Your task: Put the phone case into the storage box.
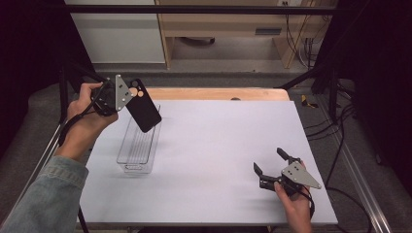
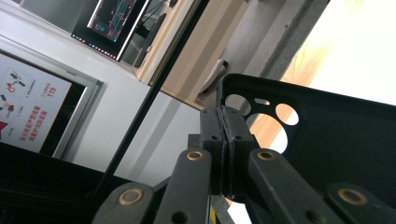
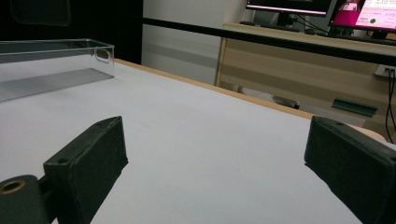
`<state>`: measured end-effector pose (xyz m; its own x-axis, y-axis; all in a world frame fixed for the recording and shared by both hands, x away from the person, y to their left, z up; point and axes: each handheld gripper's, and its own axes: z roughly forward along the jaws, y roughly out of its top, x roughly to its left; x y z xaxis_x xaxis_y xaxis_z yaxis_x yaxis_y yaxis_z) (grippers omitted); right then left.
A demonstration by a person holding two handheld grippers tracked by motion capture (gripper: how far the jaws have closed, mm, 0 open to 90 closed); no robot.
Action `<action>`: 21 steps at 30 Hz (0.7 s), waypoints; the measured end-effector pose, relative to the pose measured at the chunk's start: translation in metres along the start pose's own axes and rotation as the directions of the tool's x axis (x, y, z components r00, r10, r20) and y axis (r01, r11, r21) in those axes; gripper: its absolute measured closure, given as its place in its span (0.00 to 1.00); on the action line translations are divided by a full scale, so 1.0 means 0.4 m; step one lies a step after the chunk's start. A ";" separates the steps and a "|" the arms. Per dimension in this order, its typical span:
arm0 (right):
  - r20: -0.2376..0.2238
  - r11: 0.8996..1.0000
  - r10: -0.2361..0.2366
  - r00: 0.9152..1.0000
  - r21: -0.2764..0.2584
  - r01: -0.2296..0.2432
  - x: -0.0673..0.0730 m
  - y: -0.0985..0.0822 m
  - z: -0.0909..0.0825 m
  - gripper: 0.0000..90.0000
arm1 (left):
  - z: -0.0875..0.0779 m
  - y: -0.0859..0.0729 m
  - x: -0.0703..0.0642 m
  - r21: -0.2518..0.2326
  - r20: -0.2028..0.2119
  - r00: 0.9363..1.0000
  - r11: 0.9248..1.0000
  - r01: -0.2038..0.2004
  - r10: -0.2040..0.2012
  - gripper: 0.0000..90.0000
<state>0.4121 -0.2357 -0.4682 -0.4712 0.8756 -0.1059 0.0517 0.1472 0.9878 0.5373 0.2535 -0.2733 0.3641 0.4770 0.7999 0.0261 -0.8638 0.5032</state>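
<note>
A black phone case (image 1: 144,112) with round camera cutouts hangs tilted in the air over the far end of a clear plastic bin (image 1: 139,145). My left gripper (image 1: 127,97) is shut on the case's top edge beside the cutouts. In the left gripper view the pads meet on the rim of the case (image 2: 336,140), at my left gripper (image 2: 225,140). My right gripper (image 1: 270,162) rests low over the white sheet at the front right, jaws spread wide with nothing between them. In the right gripper view its fingers (image 3: 88,163) stand far apart over bare sheet, the clear bin (image 3: 51,63) at far left.
A white sheet (image 1: 218,150) covers the wooden table (image 1: 214,93). Black frame bars (image 1: 194,9) run overhead and down both sides. Cables (image 1: 340,141) lie on the floor to the right. Monitors (image 3: 317,7) stand on a desk beyond the table.
</note>
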 end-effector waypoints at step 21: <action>-0.002 1.000 -0.009 1.000 -0.006 0.009 -0.002 0.001 -0.001 0.07 | 0.058 -0.060 -0.010 0.066 -0.003 1.000 0.997 -0.026 0.026 0.98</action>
<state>0.4121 -0.2364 -0.4676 -0.4733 0.8734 -0.1148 0.0418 0.1525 0.9874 0.5567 0.2687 -0.2961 0.3617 0.4551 0.8137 0.0783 -0.8845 0.4599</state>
